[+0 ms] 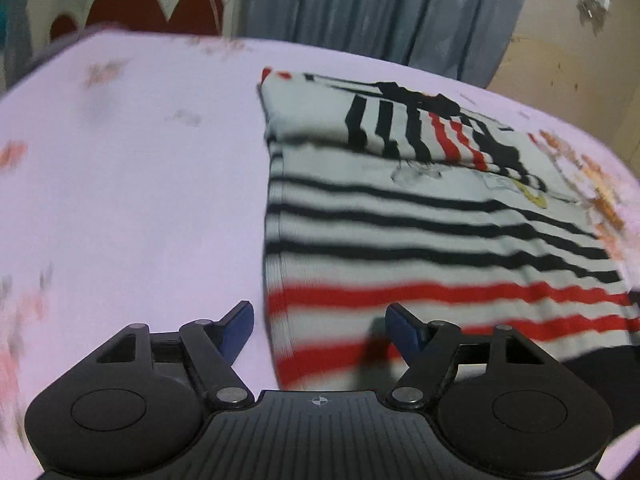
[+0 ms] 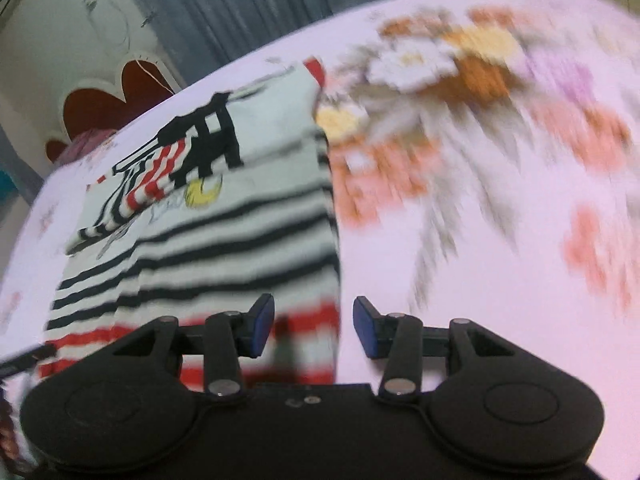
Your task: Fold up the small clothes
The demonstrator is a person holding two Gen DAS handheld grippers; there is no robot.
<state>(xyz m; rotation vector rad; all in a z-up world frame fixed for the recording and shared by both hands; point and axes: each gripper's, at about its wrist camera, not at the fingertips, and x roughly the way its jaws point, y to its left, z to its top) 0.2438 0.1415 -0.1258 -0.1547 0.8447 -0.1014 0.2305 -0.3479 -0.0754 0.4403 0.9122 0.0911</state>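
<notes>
Striped shirt (image 1: 420, 240) is lying partly folded on the pink floral bedsheet (image 1: 132, 184), the left gripper (image 1: 320, 330) hovering released over the shirt's near left edge, the right gripper (image 2: 314, 326) hovering released over its near right edge, neither grasping cloth.

A pale pink bedsheet (image 1: 120, 200) printed with flowers is spread over the bed. Behind it, grey-blue curtains (image 1: 380, 8), a cream wall (image 1: 560, 60) and a scalloped red-and-white headboard (image 1: 132, 8) are seen.
</notes>
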